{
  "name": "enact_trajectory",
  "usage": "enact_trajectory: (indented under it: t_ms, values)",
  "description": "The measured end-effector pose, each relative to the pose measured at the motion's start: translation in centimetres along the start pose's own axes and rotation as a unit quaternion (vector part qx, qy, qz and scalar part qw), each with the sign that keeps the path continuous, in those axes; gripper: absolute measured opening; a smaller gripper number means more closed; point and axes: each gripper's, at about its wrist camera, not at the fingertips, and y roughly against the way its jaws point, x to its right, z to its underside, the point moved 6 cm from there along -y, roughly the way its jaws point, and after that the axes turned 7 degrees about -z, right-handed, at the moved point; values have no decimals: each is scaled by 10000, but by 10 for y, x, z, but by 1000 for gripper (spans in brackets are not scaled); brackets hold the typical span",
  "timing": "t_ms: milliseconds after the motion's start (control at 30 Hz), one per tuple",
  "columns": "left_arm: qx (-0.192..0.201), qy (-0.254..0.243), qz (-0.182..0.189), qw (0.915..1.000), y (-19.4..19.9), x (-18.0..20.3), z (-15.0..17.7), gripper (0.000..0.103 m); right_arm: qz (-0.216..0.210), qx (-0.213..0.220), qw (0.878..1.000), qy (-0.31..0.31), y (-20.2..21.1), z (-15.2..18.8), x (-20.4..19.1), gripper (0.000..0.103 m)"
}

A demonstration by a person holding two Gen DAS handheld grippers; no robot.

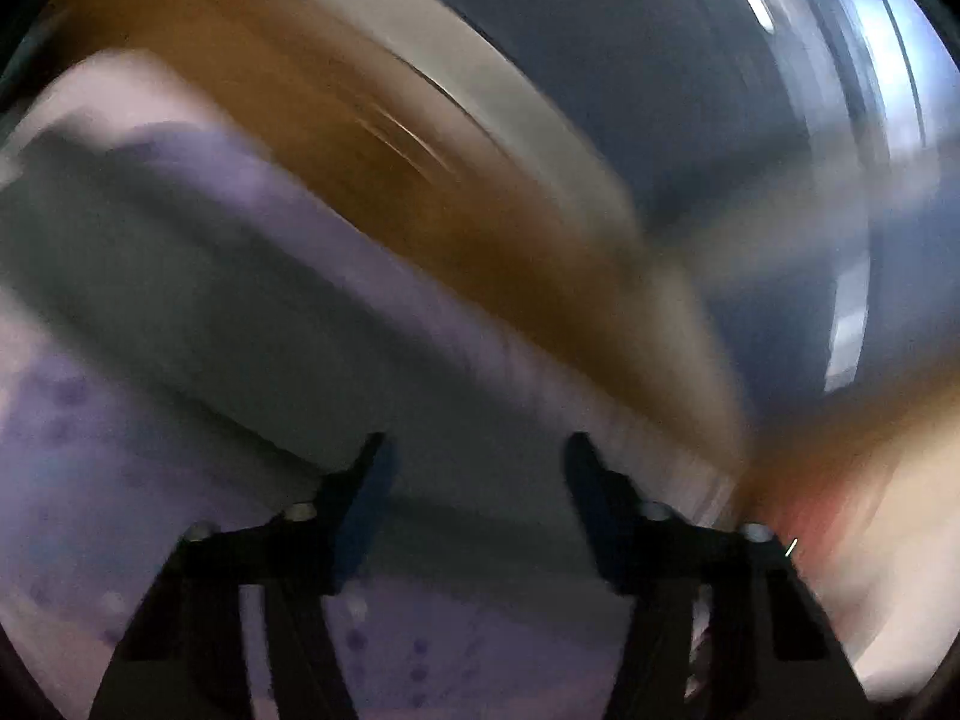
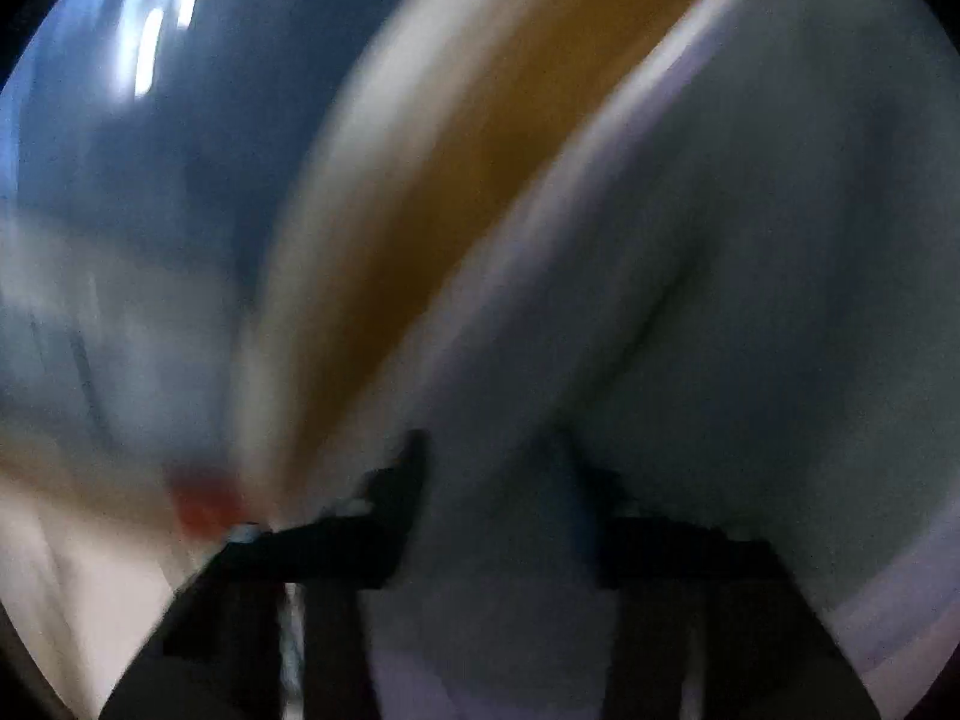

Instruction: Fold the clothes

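Both views are smeared by fast motion. In the left wrist view a grey-green garment (image 1: 198,300) lies as a band across a lilac dotted cover (image 1: 72,480). My left gripper (image 1: 477,456) is open, its blue-padded fingers (image 1: 366,504) wide apart just above the garment's near edge, with nothing between them. In the right wrist view the same grey-green garment (image 2: 750,300) fills the right half. My right gripper (image 2: 495,450) stands open with its dark fingers (image 2: 408,468) spread; cloth shows in the gap, but whether it touches the pads is hidden by blur.
A brown wooden band (image 1: 420,180) with a pale edge runs beyond the lilac cover, also visible as a brown wooden band (image 2: 480,180). A grey-blue floor or wall (image 1: 720,90) with bright streaks lies behind. A small red blur (image 2: 204,498) sits near the left finger.
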Motion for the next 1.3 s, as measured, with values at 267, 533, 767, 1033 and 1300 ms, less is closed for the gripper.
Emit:
enact_trajectory:
  t_ms: [267,533,767,1033,1300]
  values:
    - [-848,-2593,-348,9614,-96,89,77,33,996,-905,9562,2598,-93,41,-93,21]
    - [-1041,-2285,-281,9676,-94,68,85,32,1165,-247,9668,2261,-91,-39,-89,20]
    - [-939,-1479,-393,9838,-63,33,27,32,930,-169,9810,1693,-61,-66,-75,21]
    - [-574,655,-1198,9890,-46,-120,-94,32,2230,831,9664,969,102,-44,66,22]
    - [-154,1496,-1209,9812,-23,-146,-124,32,2493,1921,9410,-1239,236,-7,224,7]
